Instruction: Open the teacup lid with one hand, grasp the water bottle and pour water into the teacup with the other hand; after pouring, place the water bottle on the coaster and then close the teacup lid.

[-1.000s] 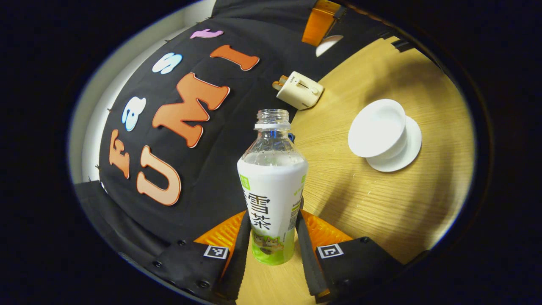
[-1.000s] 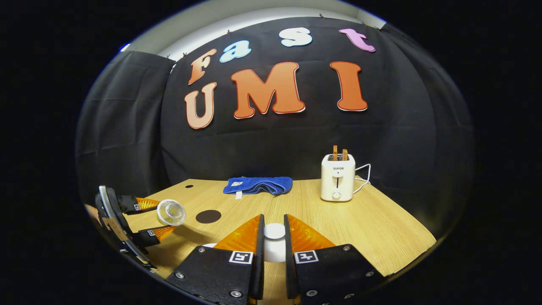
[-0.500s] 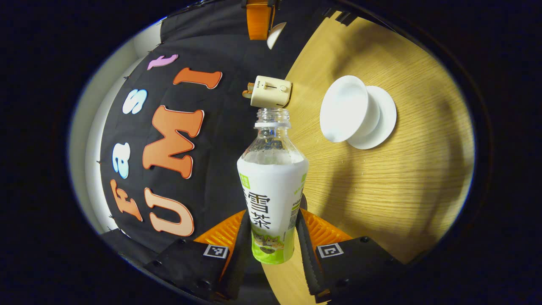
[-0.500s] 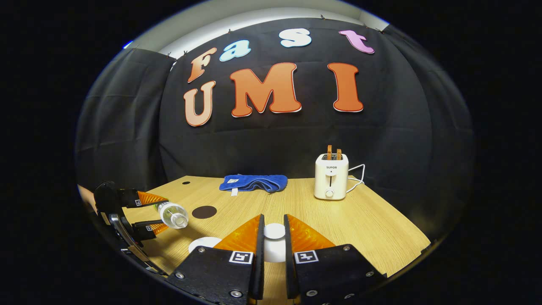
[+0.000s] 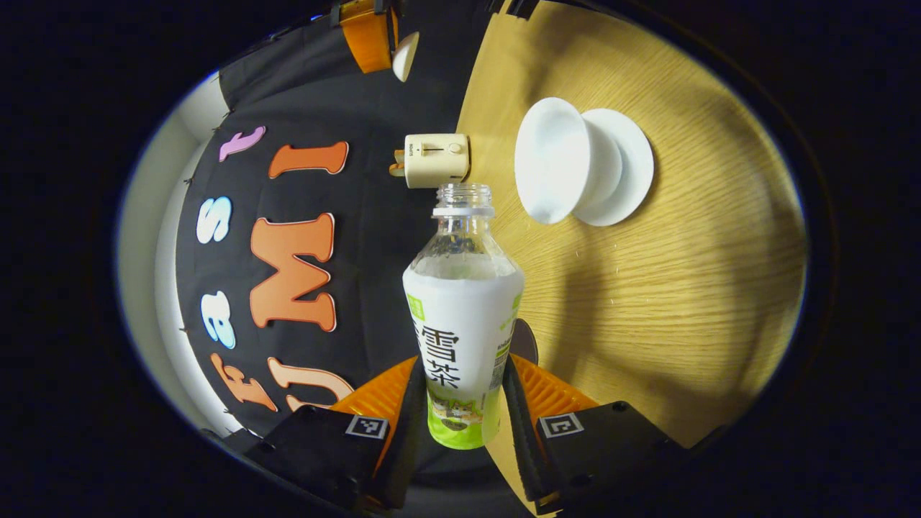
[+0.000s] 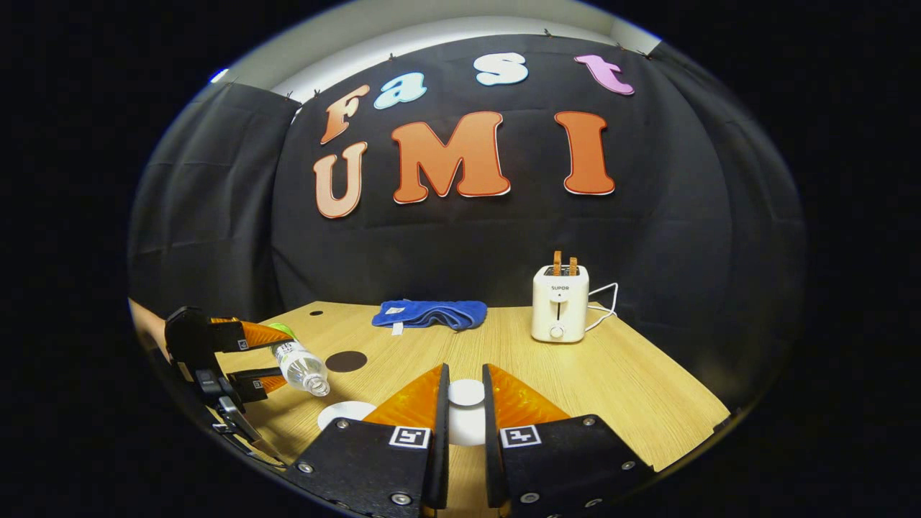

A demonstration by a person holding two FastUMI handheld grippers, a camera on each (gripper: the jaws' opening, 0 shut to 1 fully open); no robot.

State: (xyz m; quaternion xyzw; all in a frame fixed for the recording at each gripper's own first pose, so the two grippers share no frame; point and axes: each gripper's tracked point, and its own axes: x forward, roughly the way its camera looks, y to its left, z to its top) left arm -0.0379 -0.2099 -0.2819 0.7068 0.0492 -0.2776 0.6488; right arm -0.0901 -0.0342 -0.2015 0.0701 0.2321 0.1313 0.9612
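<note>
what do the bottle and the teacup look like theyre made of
Water bottle: likely clear plastic, since the neck is see-through and a glossy printed sleeve wraps the body.
Teacup: probably glazed ceramic or porcelain, being opaque white and smooth with a soft sheen, on a matching saucer. White plastic can't be ruled out.

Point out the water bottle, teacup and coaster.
water bottle [image 5: 460, 338]: left gripper view, on its label.
teacup [image 5: 550, 158]: left gripper view, on the open bowl's inside.
coaster [image 6: 346, 361]: right gripper view, on the dark disc's middle.
</note>
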